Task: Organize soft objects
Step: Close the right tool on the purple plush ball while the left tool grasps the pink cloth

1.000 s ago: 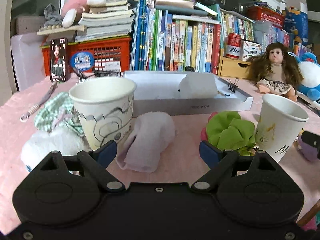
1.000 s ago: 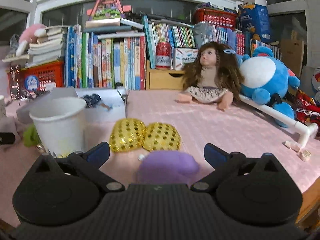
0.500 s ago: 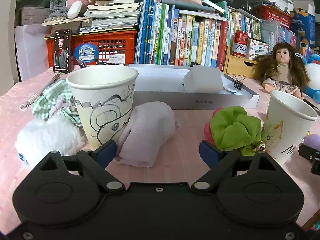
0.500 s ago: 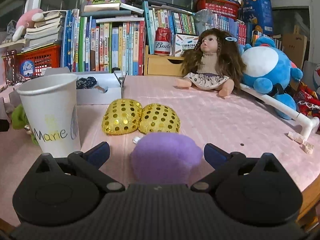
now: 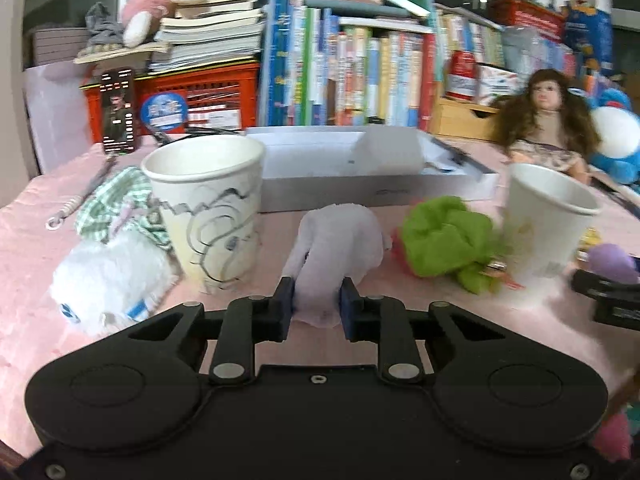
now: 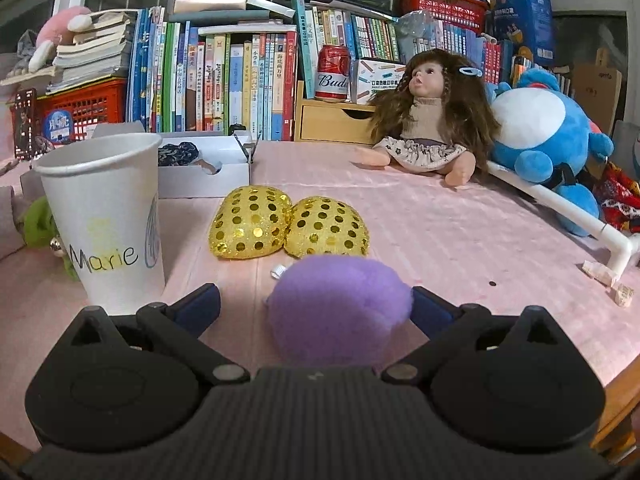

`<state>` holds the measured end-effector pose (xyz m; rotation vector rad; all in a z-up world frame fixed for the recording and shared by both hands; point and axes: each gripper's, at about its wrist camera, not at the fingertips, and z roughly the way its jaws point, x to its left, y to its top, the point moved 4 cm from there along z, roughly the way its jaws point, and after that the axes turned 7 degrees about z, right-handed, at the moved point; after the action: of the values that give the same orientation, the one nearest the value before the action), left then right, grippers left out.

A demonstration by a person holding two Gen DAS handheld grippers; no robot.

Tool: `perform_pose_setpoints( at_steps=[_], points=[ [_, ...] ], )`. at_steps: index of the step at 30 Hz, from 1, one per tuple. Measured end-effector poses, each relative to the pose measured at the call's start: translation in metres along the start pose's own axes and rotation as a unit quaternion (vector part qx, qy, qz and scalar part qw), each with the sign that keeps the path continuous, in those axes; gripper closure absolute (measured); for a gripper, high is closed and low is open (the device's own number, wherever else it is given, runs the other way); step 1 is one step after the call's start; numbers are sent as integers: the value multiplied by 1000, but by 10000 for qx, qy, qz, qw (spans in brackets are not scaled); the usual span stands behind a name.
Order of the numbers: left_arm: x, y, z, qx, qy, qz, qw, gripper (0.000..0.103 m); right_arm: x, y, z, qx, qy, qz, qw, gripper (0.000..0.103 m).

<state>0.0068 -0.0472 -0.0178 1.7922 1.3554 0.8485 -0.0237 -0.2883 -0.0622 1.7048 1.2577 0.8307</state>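
I am closing my left gripper (image 5: 315, 307), spread wide a second ago, onto the lilac cloth (image 5: 336, 248) at lower centre, apparently pinching it, ready for lifting.

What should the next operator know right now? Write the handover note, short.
Left gripper: jaws closing, pads pinching the pale cloth, which lies on the table between the scribbled cup and the green scrunchie.
Right gripper: open, straddling the purple pompom; one pad touches it, no grip.
Elsewhere: "Marie" cup beside the gold pads; white fluffy toy and checked cloth on the far side of the scribbled cup.
Done: nothing visibly sorted; both cups look empty.
Left: lift the cloth, grasp the pompom, likely put the soft things into the cups.
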Motion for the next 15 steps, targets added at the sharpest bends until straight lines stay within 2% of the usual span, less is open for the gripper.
perform_pose_setpoints(
  at_steps=[1, 3, 5, 7, 11, 13, 14, 15],
  points=[
    [-2, -1, -4, -40, -28, 14, 10000, 74, 0, 0, 0, -2, -5, -14, 10000, 0],
    [-5, -2, -9, -162, 66, 46, 9998, 44, 0, 0, 0, -3, -2, -4, 10000, 0],
    [-6, -2, -8, -265, 234, 104, 9993, 37, 0, 0, 0, 5, 6, 23, 10000, 0],
    [-5, -3, -2, -213, 243, 112, 9994, 37, 0, 0, 0, 11, 11, 40, 10000, 0],
    [1, -3, 16, 4, 26, -163, 9999, 37, 0, 0, 0, 10, 6, 33, 10000, 0],
    [2, -5, 22, 78, -20, -262, 9996, 40, 0, 0, 0, 18, 11, 37, 10000, 0],
    [3, -5, 24, 69, -15, -273, 9996, 47, 0, 0, 0, 21, 14, 42, 10000, 0],
    [3, -5, 24, 40, -19, -240, 9997, 70, -1, -1, 0, 25, 6, 54, 10000, 5]
  ],
)
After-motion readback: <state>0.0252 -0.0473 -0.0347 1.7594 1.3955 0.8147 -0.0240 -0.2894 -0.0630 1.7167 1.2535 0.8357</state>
